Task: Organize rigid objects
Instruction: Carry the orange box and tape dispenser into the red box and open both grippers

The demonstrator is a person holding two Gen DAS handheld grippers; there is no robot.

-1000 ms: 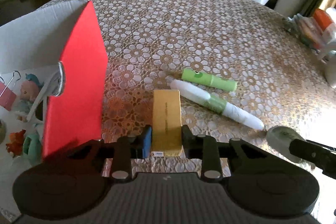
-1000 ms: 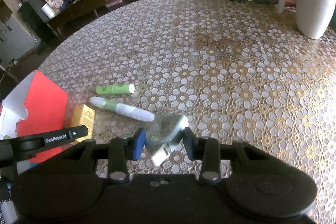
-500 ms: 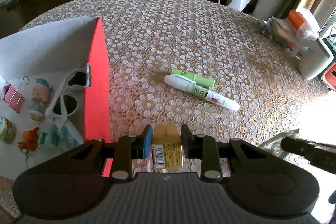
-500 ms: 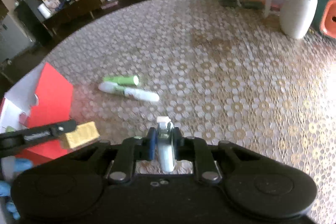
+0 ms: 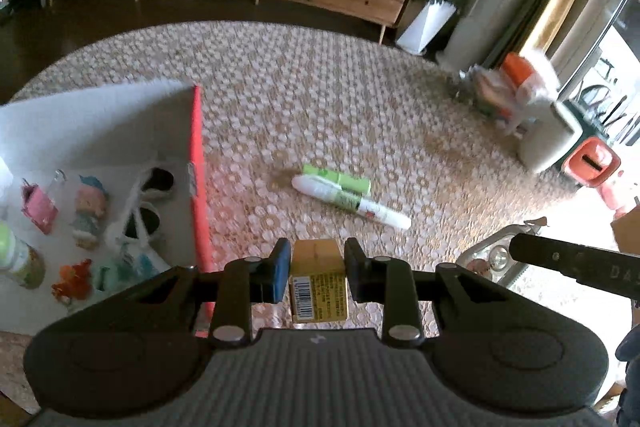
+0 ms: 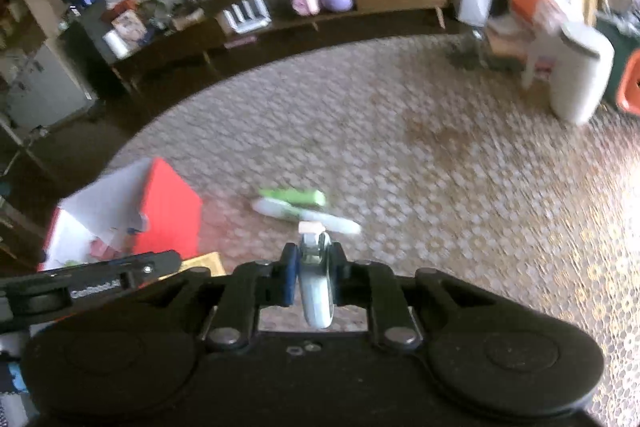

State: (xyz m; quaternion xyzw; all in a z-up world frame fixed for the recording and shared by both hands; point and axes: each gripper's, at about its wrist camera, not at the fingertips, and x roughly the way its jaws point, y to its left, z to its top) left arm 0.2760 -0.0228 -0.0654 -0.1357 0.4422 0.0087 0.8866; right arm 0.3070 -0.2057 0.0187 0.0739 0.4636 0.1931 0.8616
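Left hand-held gripper (image 5: pixel 316 269): clamping a small yellow rectangular box (image 5: pixel 318 281), barcode label facing the camera, lifted clear of the tabletop (image 5: pixel 360 115), which is wearing a floral lace cloth. Right hand-held gripper (image 6: pixel 314 261): having just closed, now pinching a slim pale item with a white cap (image 6: pixel 316 283), possibly a small clip or dispenser; the blur is hiding detail. Green tube (image 5: pixel 336 179) and white marker (image 5: pixel 352 203) are lying side by side, touching, mid-cloth. Red-sided open box (image 5: pixel 196 187) is standing at left, holding sunglasses (image 5: pixel 148 203) and small figurines. Wide bare cloth is lying beyond.
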